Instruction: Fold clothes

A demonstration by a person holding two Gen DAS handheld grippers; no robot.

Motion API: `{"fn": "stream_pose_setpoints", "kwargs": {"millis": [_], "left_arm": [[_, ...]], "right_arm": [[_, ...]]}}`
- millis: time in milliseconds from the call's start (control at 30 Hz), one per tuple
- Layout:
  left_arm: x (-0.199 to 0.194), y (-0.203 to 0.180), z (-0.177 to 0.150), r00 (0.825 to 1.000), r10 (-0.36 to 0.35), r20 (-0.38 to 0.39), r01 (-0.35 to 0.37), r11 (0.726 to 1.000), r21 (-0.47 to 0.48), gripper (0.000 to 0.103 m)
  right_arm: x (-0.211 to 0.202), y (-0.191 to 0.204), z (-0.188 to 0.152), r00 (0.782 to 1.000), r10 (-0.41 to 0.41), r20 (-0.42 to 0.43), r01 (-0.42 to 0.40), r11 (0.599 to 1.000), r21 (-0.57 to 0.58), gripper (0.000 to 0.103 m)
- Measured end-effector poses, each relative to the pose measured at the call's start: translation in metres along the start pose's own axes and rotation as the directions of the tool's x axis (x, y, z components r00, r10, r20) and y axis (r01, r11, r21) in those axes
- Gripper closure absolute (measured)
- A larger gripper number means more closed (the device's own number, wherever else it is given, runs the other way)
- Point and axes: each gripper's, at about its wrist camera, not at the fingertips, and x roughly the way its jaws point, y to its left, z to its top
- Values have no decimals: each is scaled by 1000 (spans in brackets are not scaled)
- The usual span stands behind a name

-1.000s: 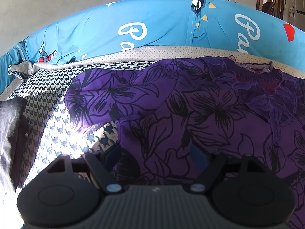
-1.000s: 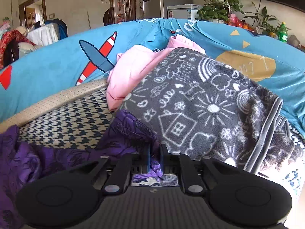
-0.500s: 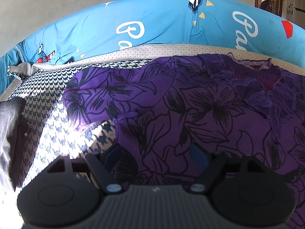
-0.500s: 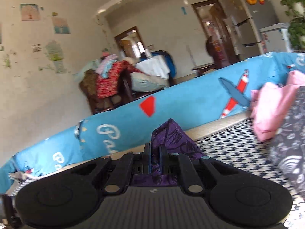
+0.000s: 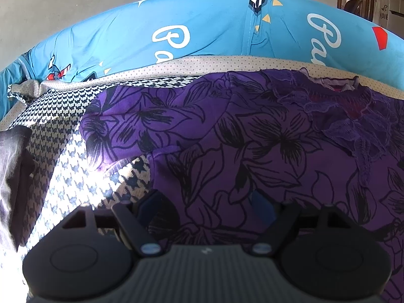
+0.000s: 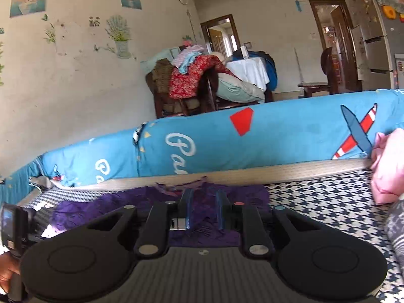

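Observation:
A purple garment with black flower outlines lies spread on the houndstooth seat cover; its lace neckline is at the far right. My left gripper is open wide just above the garment's near part, holding nothing. In the right wrist view the same purple garment lies flat below and ahead of my right gripper. Its blue-padded fingers stand a little apart with nothing between them. The left gripper's body and a hand show at that view's left edge.
A blue printed cushion runs along the back of the seat. A pink garment and a grey patterned blanket lie at the right. A dark cloth lies at the far left. Behind stands a chair piled with clothes.
My right gripper carried a pinched fold of the purple garment up and to the left, then opened and let it go. The left gripper has hardly moved.

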Motion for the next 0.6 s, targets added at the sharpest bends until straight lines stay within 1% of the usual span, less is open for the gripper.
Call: {"fn": "stream_pose_setpoints", "kwargs": {"millis": [67, 167, 200, 233, 333, 433, 500, 600], "left_arm": [[0, -1, 0, 1000, -1, -1, 1, 1000, 2, 24], [0, -2, -1, 1000, -3, -4, 3, 1000, 4, 24], [1, -3, -1, 1000, -3, -5, 3, 1000, 6, 24], [1, -4, -2, 1000, -4, -6, 4, 1000, 9, 24], [2, -6, -4, 1000, -5, -11, 5, 1000, 19, 24], [2, -7, -5, 1000, -5, -11, 5, 1000, 24, 24], [2, -6, -5, 1000, -4, -12, 5, 1000, 19, 24], [3, -5, -4, 1000, -4, -17, 4, 1000, 10, 24]], "right_arm": [[3, -14, -3, 998, -59, -22, 59, 998, -7, 72], [7, -35, -7, 987, -148, -53, 148, 989, -20, 70], [10, -38, -9, 985, -163, -63, 161, 987, -29, 70], [13, -40, -12, 984, -165, -72, 162, 986, -39, 69], [23, -41, -19, 980, -179, -92, 174, 983, -54, 62], [32, -41, -25, 974, -201, -107, 195, 979, -60, 61], [35, -43, -27, 975, -162, -155, 157, 986, -48, 61], [32, -39, -29, 974, -106, -199, 94, 993, -72, 59]]}}
